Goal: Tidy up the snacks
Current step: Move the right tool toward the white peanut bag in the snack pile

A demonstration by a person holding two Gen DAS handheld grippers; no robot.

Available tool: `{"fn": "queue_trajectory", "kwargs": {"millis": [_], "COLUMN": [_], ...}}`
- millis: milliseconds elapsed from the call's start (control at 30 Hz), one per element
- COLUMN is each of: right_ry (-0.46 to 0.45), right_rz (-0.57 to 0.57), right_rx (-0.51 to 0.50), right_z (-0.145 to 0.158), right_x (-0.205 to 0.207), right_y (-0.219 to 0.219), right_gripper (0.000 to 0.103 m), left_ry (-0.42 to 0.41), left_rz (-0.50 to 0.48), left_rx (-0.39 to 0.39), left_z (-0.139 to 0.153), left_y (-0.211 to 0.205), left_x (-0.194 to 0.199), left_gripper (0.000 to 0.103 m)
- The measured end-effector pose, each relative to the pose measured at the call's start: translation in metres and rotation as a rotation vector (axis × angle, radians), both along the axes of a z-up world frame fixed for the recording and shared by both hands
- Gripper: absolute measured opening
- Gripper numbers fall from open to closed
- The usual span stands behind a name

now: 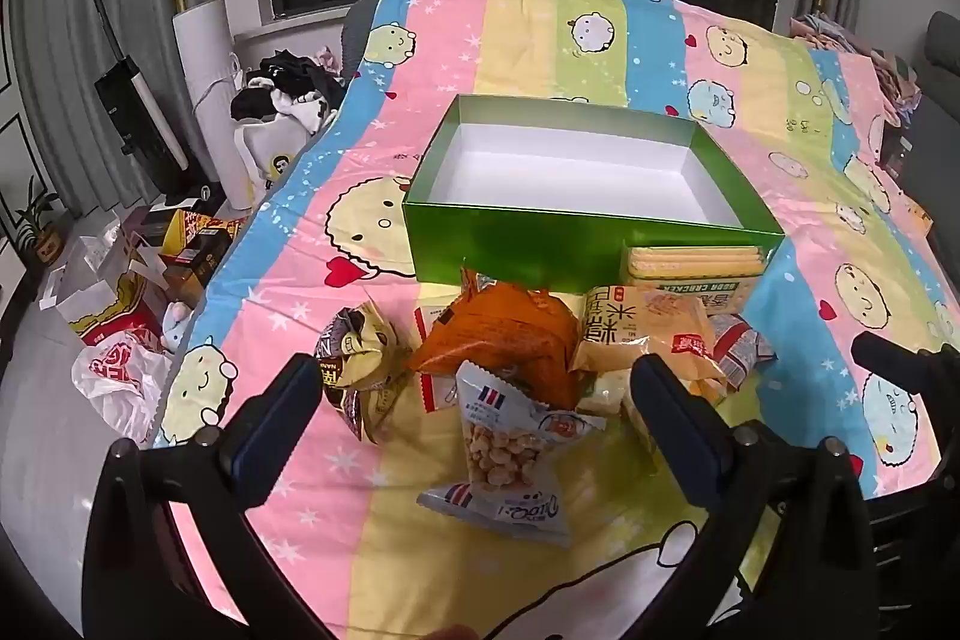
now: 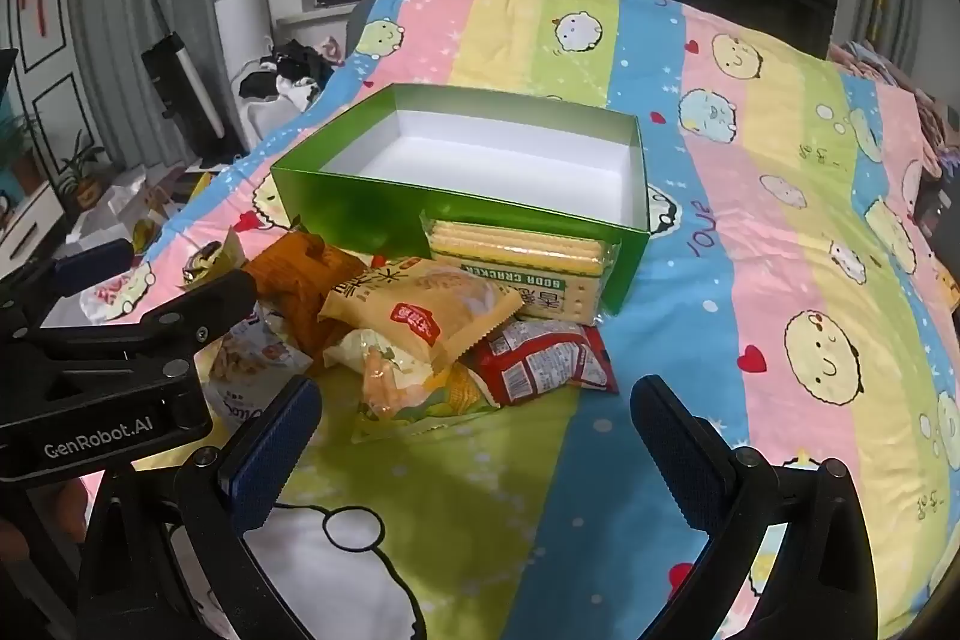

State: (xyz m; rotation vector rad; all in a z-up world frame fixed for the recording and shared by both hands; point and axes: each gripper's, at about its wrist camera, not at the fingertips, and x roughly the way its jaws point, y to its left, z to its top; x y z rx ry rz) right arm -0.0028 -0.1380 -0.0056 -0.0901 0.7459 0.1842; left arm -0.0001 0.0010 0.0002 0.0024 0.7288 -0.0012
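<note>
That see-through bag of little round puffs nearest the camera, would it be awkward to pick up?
Probably a bit. The puff bag looks like thin, glossy film, so it may crinkle and slip between pads. It seems puffed with air and light, and the round snacks inside could crush under a hard squeeze.

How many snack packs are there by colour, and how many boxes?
Orange pack: 1
Yellow pack: 1
Soda cracker pack: 1
Red pack: 1
White-and-blue pack: 1
Brown-and-yellow pack: 1
Clear pack: 1
Green box: 1
Total: 8; more packs may lie hidden under the pile.
</note>
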Motion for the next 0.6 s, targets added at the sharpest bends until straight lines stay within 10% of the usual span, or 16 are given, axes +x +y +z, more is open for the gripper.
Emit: {"fn": "queue_trajectory", "kwargs": {"millis": [600], "right_ry": [0.013], "right_rz": [0.004], "right_rx": [0.039], "right_z": [-0.0013], "right_x": [-0.0025], "right_y": [-0.0020], "right_gripper": [0.103], "left_ry": [0.041], "left_rz": [-0.094], "left_rx": [-0.121], "left_z": [0.0003], "left_y": [0.0067], "left_x": [-0.0004], "left_gripper": [0.103]}}
